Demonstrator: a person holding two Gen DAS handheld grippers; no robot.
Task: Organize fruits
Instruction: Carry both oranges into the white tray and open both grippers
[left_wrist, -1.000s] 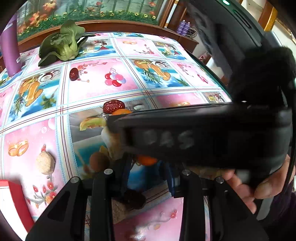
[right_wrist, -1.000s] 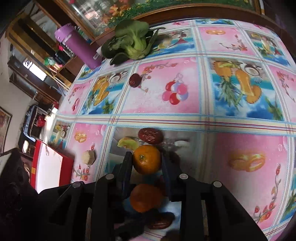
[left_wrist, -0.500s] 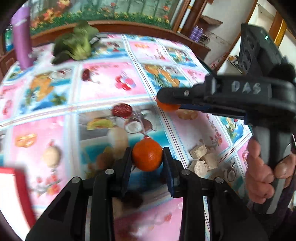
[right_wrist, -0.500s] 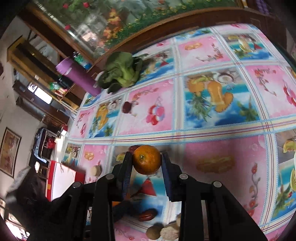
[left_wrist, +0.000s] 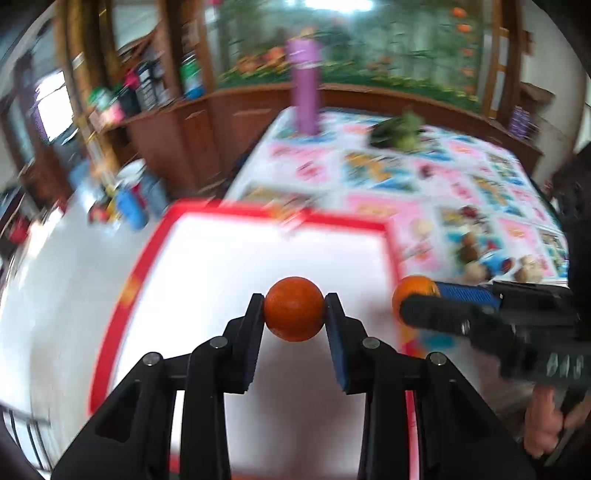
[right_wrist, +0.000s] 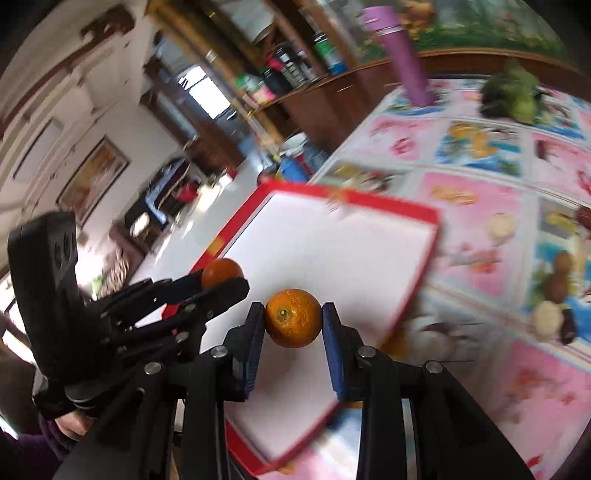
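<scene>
My left gripper (left_wrist: 294, 309) is shut on an orange (left_wrist: 294, 321) and holds it above the white inside of a red-rimmed tray (left_wrist: 122, 295). My right gripper (right_wrist: 293, 314) is shut on a second orange (right_wrist: 293, 325), over the same tray (right_wrist: 369, 202) near its right side. In the left wrist view the right gripper (left_wrist: 406, 308) and its orange (left_wrist: 413, 290) sit just right of mine. In the right wrist view the left gripper (right_wrist: 226, 282) and its orange (right_wrist: 219, 269) sit to the left. The tray's white floor shows nothing lying in it.
Loose dates, nuts and other small pieces (left_wrist: 471, 254) lie on the patterned tablecloth (left_wrist: 461, 184) right of the tray. A purple bottle (left_wrist: 304, 88) and a leafy green vegetable (left_wrist: 400, 133) stand at the far end. Left of the tray the table ends, with floor below.
Both grippers, each shut on its orange, have lifted away from the fruit pile and swung left. They now hang over the tray, which was at the frame edge before.
</scene>
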